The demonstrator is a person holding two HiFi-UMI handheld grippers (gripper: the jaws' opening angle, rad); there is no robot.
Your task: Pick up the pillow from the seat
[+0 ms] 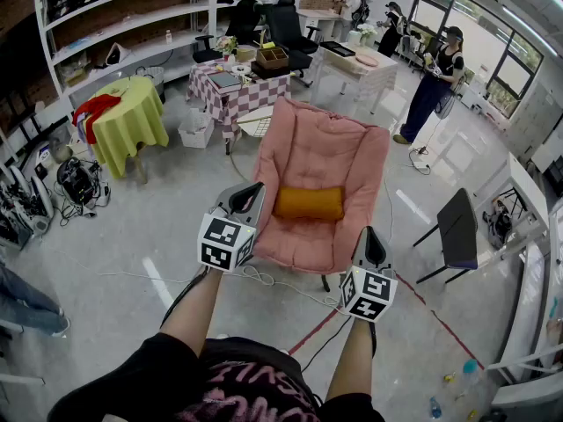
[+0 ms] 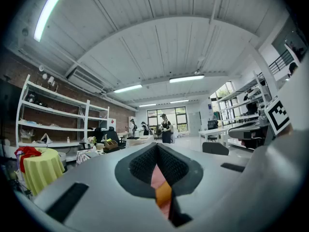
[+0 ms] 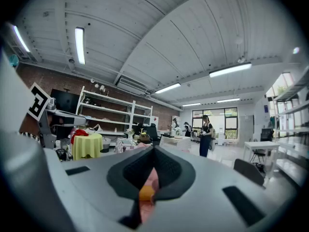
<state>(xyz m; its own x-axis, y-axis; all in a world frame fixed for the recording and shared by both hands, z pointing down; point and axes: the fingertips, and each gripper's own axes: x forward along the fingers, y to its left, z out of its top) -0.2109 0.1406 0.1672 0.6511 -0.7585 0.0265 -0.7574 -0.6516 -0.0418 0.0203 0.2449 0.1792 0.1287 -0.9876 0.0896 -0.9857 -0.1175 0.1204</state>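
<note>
An orange pillow [image 1: 308,203] lies across the seat of a pink padded chair [image 1: 327,156] in the head view. My left gripper [image 1: 249,192] is shut and empty, held level just left of the chair's front corner, short of the pillow. My right gripper [image 1: 373,240] is shut and empty too, near the chair's front right edge. In the left gripper view a sliver of the pillow [image 2: 163,194] and pink chair shows through the slit between the closed jaws [image 2: 157,151]. The right gripper view shows the same sliver of pillow [image 3: 146,193] past its closed jaws [image 3: 154,153].
A black folding chair [image 1: 457,227] stands to the right. Behind the pink chair are a checkered table [image 1: 237,90], a white table [image 1: 356,64], a yellow-draped table [image 1: 130,117] and shelving [image 1: 123,25]. People stand at the back right. Cables and red tape cross the floor.
</note>
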